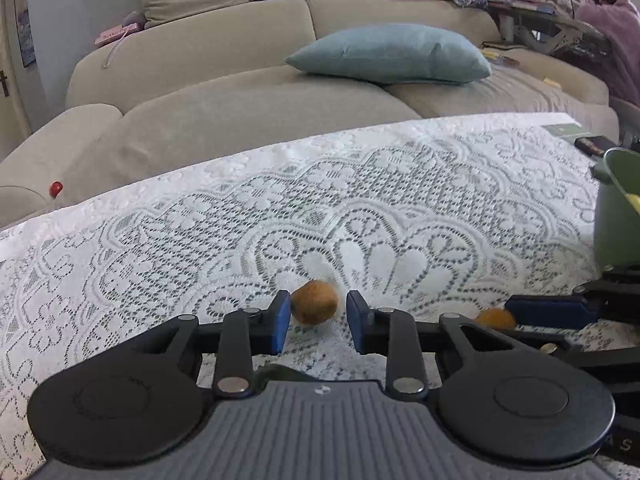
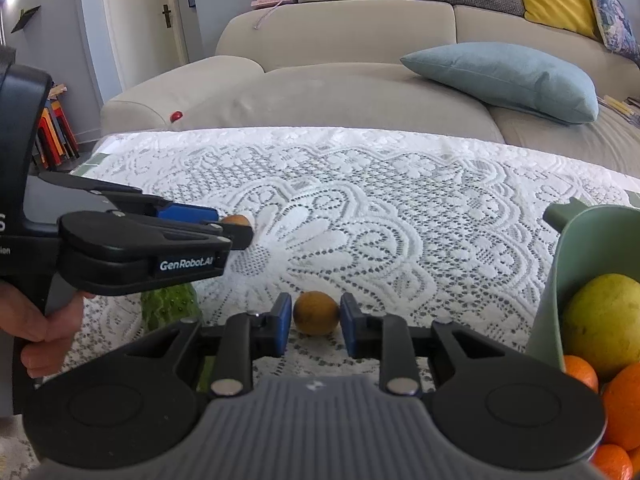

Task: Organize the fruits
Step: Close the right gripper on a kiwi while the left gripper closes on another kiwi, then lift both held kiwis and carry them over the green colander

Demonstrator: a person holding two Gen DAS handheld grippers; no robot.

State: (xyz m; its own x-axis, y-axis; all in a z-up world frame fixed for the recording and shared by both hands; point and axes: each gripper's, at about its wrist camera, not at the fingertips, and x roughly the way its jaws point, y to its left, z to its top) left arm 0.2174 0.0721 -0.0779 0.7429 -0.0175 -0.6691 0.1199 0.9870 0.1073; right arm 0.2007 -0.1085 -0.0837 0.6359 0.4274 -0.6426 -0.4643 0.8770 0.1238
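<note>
Two small brown round fruits lie on the lace tablecloth. My left gripper [image 1: 318, 322] is open with one brown fruit [image 1: 314, 307] between its blue pads, not squeezed. My right gripper [image 2: 312, 326] is open around the other brown fruit [image 2: 316, 313], with small gaps either side. That fruit also shows in the left wrist view [image 1: 495, 318] beside the right gripper's blue pad [image 1: 548, 312]. The left gripper [image 2: 224, 224] appears in the right wrist view with its fruit [image 2: 237, 220] at its tips. A green bowl [image 2: 576, 248] at right holds a yellow-green fruit [image 2: 604, 320] and several oranges [image 2: 624, 404].
A bumpy green fruit [image 2: 172, 306] lies on the cloth under the left gripper. The lace-covered table [image 1: 360, 184] ends at a beige sofa [image 1: 240, 92] with a blue cushion [image 1: 390, 54]. The green bowl [image 1: 616, 208] stands at the table's right.
</note>
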